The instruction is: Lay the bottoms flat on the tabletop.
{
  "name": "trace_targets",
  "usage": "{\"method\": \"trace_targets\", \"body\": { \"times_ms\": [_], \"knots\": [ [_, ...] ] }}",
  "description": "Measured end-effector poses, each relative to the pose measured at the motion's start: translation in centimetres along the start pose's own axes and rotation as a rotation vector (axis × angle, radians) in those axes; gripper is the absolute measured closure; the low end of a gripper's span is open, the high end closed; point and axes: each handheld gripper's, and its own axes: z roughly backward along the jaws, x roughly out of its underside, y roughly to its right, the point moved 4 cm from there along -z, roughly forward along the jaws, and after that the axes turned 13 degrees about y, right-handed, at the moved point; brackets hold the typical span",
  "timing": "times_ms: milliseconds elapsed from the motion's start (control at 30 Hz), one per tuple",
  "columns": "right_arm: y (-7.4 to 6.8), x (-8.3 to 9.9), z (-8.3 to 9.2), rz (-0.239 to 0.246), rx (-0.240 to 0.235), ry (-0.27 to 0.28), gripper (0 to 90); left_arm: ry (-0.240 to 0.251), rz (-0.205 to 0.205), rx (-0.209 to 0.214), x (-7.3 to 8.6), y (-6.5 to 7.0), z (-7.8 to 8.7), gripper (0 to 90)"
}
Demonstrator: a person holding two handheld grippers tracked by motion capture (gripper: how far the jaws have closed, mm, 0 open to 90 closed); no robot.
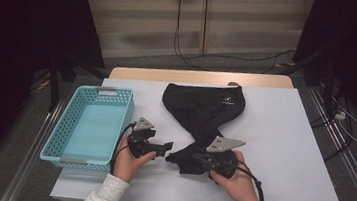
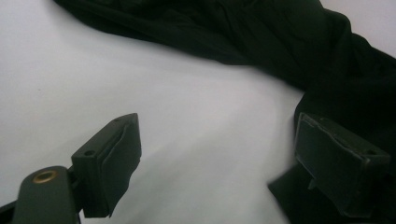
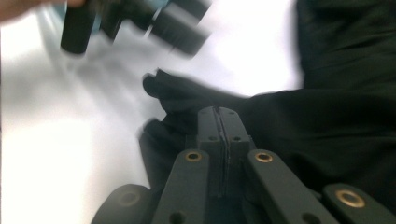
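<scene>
Black garment [image 1: 200, 114] spread on white surface [image 1: 282, 141], nothing yet in basket [image 1: 91, 124] at 9 o'clock.
Right claw [image 1: 195, 157] pinched shut at garment's near end; left claw [image 1: 167, 145] wide, empty.

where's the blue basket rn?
In the high view the blue basket sits at the table's left edge, just left of the left gripper and apart from the black garment.

left gripper [image 3: 135, 23] blurred, black garment [image 2: 261, 37] cut off by frame edges

one black garment [image 1: 201, 108], one blue basket [image 1: 117, 94], two grippers [image 1: 161, 149]
</scene>
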Motion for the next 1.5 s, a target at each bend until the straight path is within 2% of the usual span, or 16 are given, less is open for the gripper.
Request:
{"method": "trace_targets", "body": {
  "times_ms": [100, 167, 333, 367, 433, 467, 500, 633, 667, 733, 867, 933, 1133, 1367, 1500],
  "knots": [
    [1.6, -0.6, 1.9, -0.019, 0.042, 0.042, 89.0, -0.009, -0.004, 0.002, 0.1, 0.1, 0.0, 15.1],
    [3.0, -0.8, 3.3, -0.035, 0.089, 0.070, 89.0, -0.006, -0.003, 0.004, 0.1, 0.2, 0.0, 15.1],
    [6.1, 0.4, 6.2, -0.113, 0.174, 0.095, 89.0, -0.001, -0.001, 0.007, 0.0, 0.3, 0.0, 15.4],
    [6.7, 0.9, 6.7, -0.122, 0.193, 0.085, 88.9, 0.001, -0.004, 0.006, 0.0, 0.3, 0.0, 15.6],
    [7.8, 2.0, 7.2, -0.109, 0.244, 0.044, 88.9, 0.002, -0.002, 0.005, -0.1, 0.3, 0.0, 15.8],
    [8.3, 2.5, 7.5, -0.144, 0.246, 0.049, 88.8, 0.002, 0.000, 0.007, -0.1, 0.3, 0.0, 15.8],
    [8.8, 3.0, 7.7, -0.157, 0.256, 0.042, 88.8, 0.001, -0.001, 0.007, -0.1, 0.3, 0.0, 15.8],
    [9.9, 4.6, 8.2, -0.140, 0.327, -0.035, 85.1, 0.000, -0.004, 0.012, -0.1, 0.4, -0.1, 15.8],
    [10.0, 4.7, 8.1, -0.141, 0.327, -0.038, 83.0, -0.003, -0.005, 0.011, 0.0, 0.5, -0.1, 15.8],
    [10.0, 4.6, 8.1, -0.125, 0.340, -0.045, 73.1, -0.006, -0.006, 0.012, 0.0, 0.5, -0.2, 15.8],
    [10.1, 3.5, 8.6, -0.053, 0.388, -0.056, 60.1, -0.005, -0.005, 0.011, 0.0, 0.4, -0.1, 15.8],
    [10.2, 3.0, 9.0, -0.050, 0.401, -0.039, 55.2, -0.004, -0.005, 0.010, 0.0, 0.4, -0.1, 15.8],
    [9.9, 1.7, 9.6, -0.028, 0.420, -0.005, 48.5, -0.009, -0.014, 0.017, 0.0, 0.7, -0.4, 15.8],
    [8.0, -0.6, 9.5, 0.023, 0.378, 0.042, 44.9, -0.016, -0.021, 0.028, 0.0, 1.0, -0.7, 15.8],
    [6.2, -1.2, 8.3, 0.063, 0.307, 0.025, 44.8, -0.018, -0.026, 0.030, -0.1, 1.1, -0.8, 15.8]
  ]
}}
